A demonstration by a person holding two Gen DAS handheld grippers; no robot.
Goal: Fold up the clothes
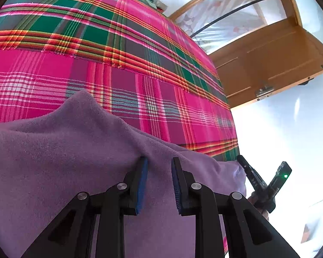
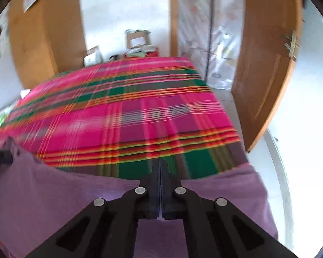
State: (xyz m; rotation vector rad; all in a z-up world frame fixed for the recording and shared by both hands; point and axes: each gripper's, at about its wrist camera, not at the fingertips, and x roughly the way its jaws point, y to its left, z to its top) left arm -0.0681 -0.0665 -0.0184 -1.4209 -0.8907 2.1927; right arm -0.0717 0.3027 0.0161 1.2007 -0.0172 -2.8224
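Garment: one purple fleece garment (image 1: 60, 150), under both grippers, on the plaid cloth (image 1: 118, 43) ahead.
Left gripper (image 1: 159, 169): partly open, fleece fold pinched between pads.
Right gripper (image 2: 159, 165): jaws together on the garment's edge.

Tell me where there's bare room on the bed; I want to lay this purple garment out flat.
The pink-and-green plaid bedspread lies bare from the purple fleece garment to its far edge. Crowded: the near edge, where the garment bunches around the left gripper and right gripper, and cardboard boxes beyond.
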